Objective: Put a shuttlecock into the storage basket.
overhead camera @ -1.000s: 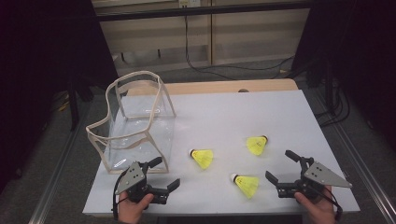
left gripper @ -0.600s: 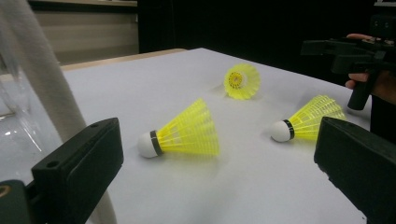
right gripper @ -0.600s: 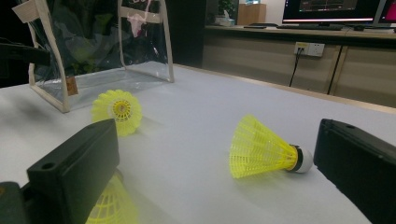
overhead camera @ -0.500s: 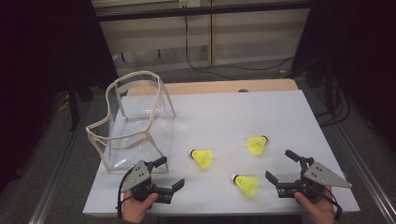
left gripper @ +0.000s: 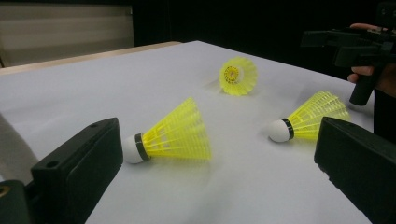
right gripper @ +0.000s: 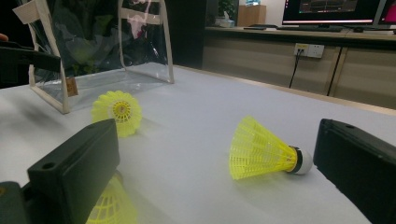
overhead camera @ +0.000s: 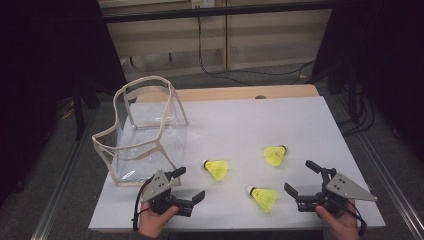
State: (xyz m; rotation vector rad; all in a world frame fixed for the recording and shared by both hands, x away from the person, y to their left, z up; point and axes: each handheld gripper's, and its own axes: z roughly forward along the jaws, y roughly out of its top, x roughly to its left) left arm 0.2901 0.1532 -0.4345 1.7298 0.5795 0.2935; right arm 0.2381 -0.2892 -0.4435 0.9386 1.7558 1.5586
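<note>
Three yellow shuttlecocks lie on the white table (overhead camera: 240, 120): one near the bag (overhead camera: 216, 169), one farther right (overhead camera: 275, 155) and one toward the front (overhead camera: 263, 197). My left gripper (overhead camera: 190, 184) stands open at the front left, a short way left of the nearest shuttlecock (left gripper: 173, 135); its jaws are wide apart with nothing held between them. My right gripper (overhead camera: 298, 176) is open at the front right, and a shuttlecock (right gripper: 261, 149) lies on the table ahead of its jaws. Another shuttlecock (right gripper: 109, 205) is partly hidden behind one of its jaws.
A clear plastic bag with beige trim (overhead camera: 145, 130) stands open-topped at the table's left, just behind my left gripper. The same bag (right gripper: 93, 46) appears in the right gripper view. The far half of the table holds nothing. Dark floor and cables lie beyond.
My left gripper has slid slightly to the right, toward the nearest shuttlecock. The right gripper and the shuttlecocks have not moved.
</note>
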